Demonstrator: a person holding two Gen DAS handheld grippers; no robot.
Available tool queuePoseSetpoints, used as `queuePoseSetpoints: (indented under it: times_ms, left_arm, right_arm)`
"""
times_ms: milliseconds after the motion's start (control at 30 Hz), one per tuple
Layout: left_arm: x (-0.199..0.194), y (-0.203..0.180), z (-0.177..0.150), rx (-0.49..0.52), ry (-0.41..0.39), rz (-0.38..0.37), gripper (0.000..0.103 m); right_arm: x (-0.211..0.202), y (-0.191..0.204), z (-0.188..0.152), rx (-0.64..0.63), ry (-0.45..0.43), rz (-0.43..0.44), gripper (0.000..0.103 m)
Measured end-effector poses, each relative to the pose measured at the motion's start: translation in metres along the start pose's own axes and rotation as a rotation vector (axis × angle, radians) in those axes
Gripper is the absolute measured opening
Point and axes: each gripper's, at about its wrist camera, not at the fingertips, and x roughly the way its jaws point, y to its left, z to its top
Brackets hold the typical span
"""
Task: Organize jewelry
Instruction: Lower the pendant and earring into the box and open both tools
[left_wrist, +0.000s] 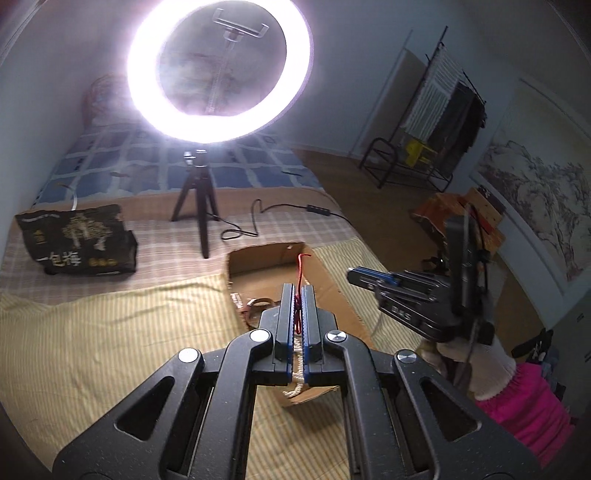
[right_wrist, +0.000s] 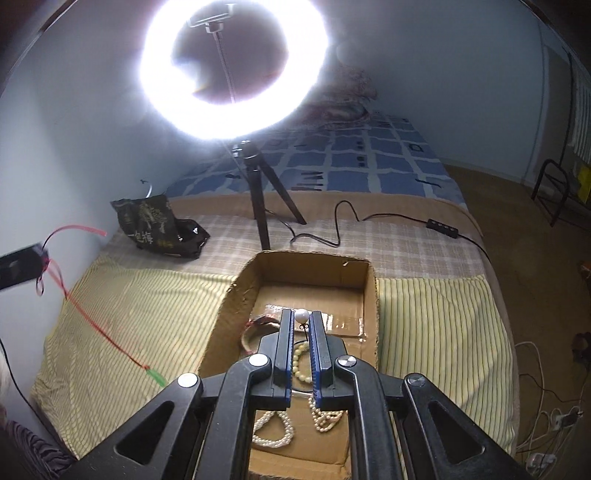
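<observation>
Over the bed's cardboard box (right_wrist: 369, 295), we held left tongs (left_wrist: 297, 295) clamped on a red cord (left_wrist: 300, 269) and right tongs (right_wrist: 301, 325) pinching a pearl earring (right_wrist: 301, 316), lifted for sorting.

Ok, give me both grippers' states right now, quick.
Left gripper: shut on a red cord.
Right gripper: shut on a pearl earring, above the cardboard box.

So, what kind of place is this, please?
Most likely a bedroom at home: a bed with a blue checked quilt, a clothes rack by the wall, and a ring light standing on the bed.
</observation>
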Motion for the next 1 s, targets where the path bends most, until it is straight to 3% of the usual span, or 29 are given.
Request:
queuePoseSetpoints:
  times_ms: [233, 733, 867, 900, 1000]
  left_arm:
    - [0.029, -0.021, -0.002, 0.034, 0.034, -0.005, 0.000]
    - [0.082, -0.027, -0.014, 0.060, 0.102, 0.018, 0.000]
    - [0.090, -0.027, -0.018, 0.077, 0.114, 0.034, 0.000]
    - [0.091, -0.027, -0.018, 0.080, 0.116, 0.038, 0.000]
    - [0.095, -0.025, -0.020, 0.082, 0.124, 0.050, 0.000]
  right_arm:
    - [0.018, -0.010, 0.008, 0.016, 0.024, 0.018, 0.005]
    - [0.063, -0.035, 0.016, 0.112, 0.066, 0.045, 0.006]
    - [0.068, -0.037, 0.016, 0.124, 0.065, 0.046, 0.011]
    - [0.068, -0.038, 0.016, 0.127, 0.063, 0.047, 0.019]
    - [0.068, -0.039, 0.016, 0.134, 0.055, 0.047, 0.027]
